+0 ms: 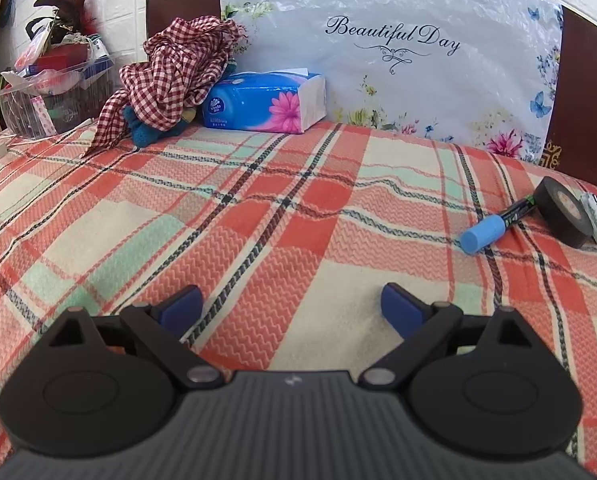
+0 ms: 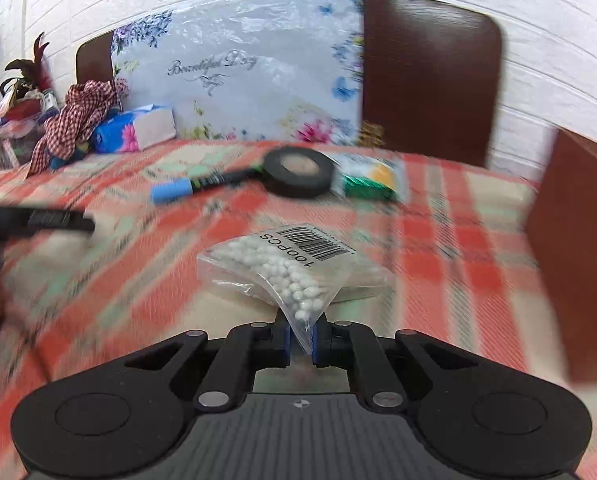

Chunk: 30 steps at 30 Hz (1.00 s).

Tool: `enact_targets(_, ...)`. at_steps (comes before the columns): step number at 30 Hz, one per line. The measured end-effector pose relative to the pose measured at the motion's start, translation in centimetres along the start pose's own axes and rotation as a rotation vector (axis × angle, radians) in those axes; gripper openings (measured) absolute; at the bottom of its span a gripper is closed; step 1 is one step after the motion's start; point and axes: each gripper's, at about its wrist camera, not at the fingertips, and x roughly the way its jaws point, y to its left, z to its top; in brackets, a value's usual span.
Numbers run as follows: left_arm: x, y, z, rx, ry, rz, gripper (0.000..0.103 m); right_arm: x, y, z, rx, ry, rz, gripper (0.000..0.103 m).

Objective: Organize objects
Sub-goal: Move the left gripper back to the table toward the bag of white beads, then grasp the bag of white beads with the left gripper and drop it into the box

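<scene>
One marker (image 1: 494, 220), one tape roll (image 1: 560, 213), one bead bag (image 2: 294, 272)

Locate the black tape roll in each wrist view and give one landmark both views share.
Left wrist: the tape roll sits at the far right edge, standing tilted on the plaid blanket, just right of the blue-capped marker.
Right wrist: the tape roll lies above centre, beyond the bead bag held by the right gripper.
Shared landmark: the tissue pack at the back left.

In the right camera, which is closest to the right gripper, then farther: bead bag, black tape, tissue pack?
1. Clear plastic bag of white beads: pinched in the right hand-held gripper.
2. Black tape roll: middle of bed.
3. Blue tissue pack: far left, by pillow.
</scene>
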Motion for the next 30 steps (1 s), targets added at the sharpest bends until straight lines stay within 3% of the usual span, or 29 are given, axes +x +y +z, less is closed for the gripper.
enact_targets(5,-0.5,-1.0,-0.1,0.046,-0.005,0.05,0.098,-6.6,-4.5,-4.3,0.069,0.019,-0.101,0.009)
enact_targets(7,-1.3,-2.5,-0.5,0.109,-0.017,0.107,0.098,-8.7,-6.0,-5.7,0.096,0.016,-0.159,0.009)
enact_targets(9,-2.7,-4.6,-1.3,0.166,-0.024,0.117,0.098,-10.6,-7.2,-6.9,0.118,0.01,-0.221,0.009)
enact_targets(11,-4.8,-6.8,-2.3,0.189,-0.014,0.03,0.097,-12.1,-7.8,-7.9,0.116,0.001,-0.302,0.009)
enact_targets(13,-6.9,-8.9,-3.2,0.191,0.025,-0.093,0.096,-13.3,-8.4,-8.6,0.114,-0.002,-0.36,0.022)
enact_targets(14,-7.9,-10.2,-3.5,0.189,0.063,-0.17,0.095,-13.9,-8.9,-8.8,0.128,-0.002,-0.367,0.037)
enact_targets(15,-8.8,-11.5,-3.7,0.19,0.104,-0.253,0.095,-14.4,-9.2,-9.0,0.149,-0.002,-0.362,0.045)
enact_targets(19,-12.7,-17.4,-3.4,0.224,0.186,-0.572,0.089,-15.3,-9.9,-9.6,0.169,-0.003,-0.339,0.044)
enact_targets(23,-15.9,-23.2,-3.8,0.312,0.266,-0.818,0.089,-15.6,-10.2,-9.6,0.19,-0.019,-0.329,0.045)
enact_targets(26,-17.2,-26.8,-5.3,0.396,0.333,-0.909,0.091,-15.7,-10.9,-9.5,0.202,-0.029,-0.315,0.047)
enact_targets(28,-17.0,-28.7,-6.1,0.419,0.399,-0.928,0.091,-15.5,-11.4,-9.3,0.213,-0.033,-0.295,0.046)
enact_targets(29,-16.6,-29.4,-6.7,0.423,0.433,-0.916,0.09,-15.2,-11.6,-9.2,0.22,-0.032,-0.284,0.045)
enact_targets(30,-16.3,-30.0,-7.2,0.421,0.451,-0.894,0.09,-14.9,-11.9,-9.2,0.226,-0.025,-0.27,0.034)
